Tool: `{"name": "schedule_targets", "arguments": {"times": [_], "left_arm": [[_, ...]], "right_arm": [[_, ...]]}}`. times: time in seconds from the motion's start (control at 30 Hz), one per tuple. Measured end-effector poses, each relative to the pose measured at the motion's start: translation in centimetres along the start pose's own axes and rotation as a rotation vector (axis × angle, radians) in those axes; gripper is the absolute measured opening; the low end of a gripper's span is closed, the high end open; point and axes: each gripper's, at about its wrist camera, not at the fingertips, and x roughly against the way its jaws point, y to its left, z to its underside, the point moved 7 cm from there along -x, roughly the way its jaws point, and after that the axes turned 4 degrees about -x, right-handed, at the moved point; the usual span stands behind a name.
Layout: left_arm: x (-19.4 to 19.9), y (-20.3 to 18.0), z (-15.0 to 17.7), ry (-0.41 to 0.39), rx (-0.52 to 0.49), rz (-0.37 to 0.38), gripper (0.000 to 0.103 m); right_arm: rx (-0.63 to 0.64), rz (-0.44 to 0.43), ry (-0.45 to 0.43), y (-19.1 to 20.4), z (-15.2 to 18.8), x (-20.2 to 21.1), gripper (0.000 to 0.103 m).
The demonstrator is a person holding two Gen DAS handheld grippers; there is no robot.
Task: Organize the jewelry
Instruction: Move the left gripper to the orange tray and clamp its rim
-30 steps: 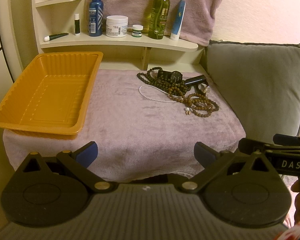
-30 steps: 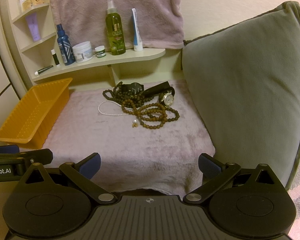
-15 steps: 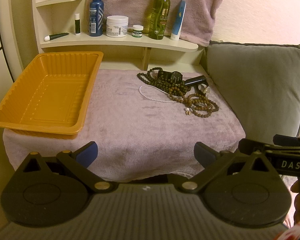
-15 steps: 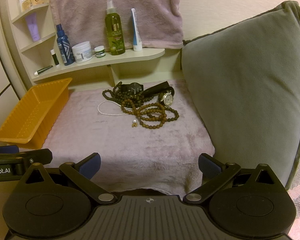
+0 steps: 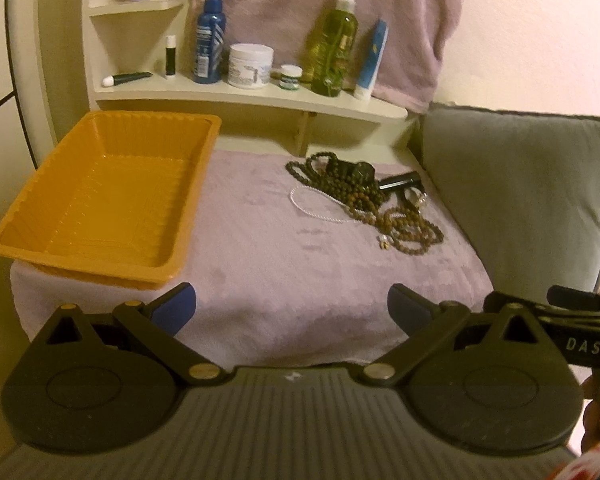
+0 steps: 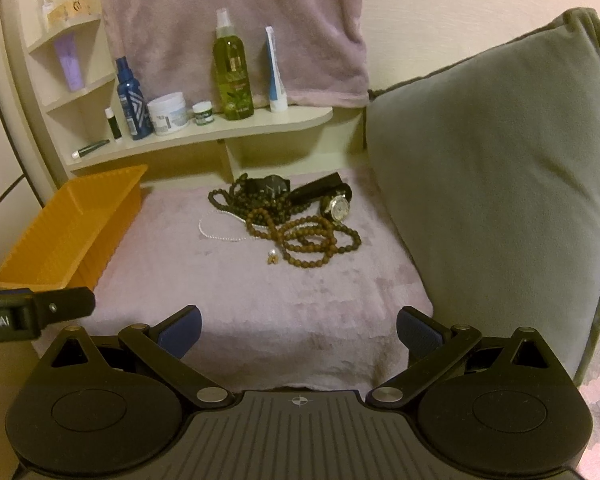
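— Hovering at the near edge of the mauve cloth [image 5: 268, 264], both grippers; are they holding anything?

— No. The left gripper [image 5: 291, 307] has its blue fingers spread wide, nothing between them, and the right gripper [image 6: 299, 330] is the same.

— And the jewelry?

— Heaped at the far right of the cloth, near the grey cushion [image 6: 496, 184]: brown bead strands [image 6: 308, 236], a white pearl strand [image 6: 220, 232] (partly under the beads), a black watch [image 6: 274, 186] and a silver-faced watch [image 6: 338, 208]. A small earring [image 6: 272, 256] lies just beside the beads. The orange tray [image 5: 100, 200] sits on the left, well apart.
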Motion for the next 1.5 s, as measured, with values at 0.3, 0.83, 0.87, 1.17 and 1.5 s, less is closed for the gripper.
{"name": "schedule_targets", "arguments": {"times": [0.3,0.83,0.87,1.17,1.5], "left_arm": [[-0.1,3.7,-0.8,-0.022,0.029,-0.031,0.101],[0.3,15.2,-1.8,-0.066,0.07,-0.157,0.099],[0.4,16.0,-1.9,-0.071,0.07,-0.167,0.099],[0.3,22.3,-2.1,-0.091,0.075,-0.189,0.094],[-2.1,27.1,-1.2,-0.086,0.126,-0.09,0.081]], "right_arm": [[0.011,-0.023,-0.021,1.4,-0.7,-1.1,0.103],[0.065,-0.056,-0.009,4.6,-1.1,-5.2,0.103],[0.068,-0.056,-0.012,4.7,-1.2,-5.4,0.103],[0.092,-0.044,-0.026,6.0,-1.8,-6.9,0.103],[0.119,0.0,0.003,6.5,-1.5,-8.6,0.103]]}}
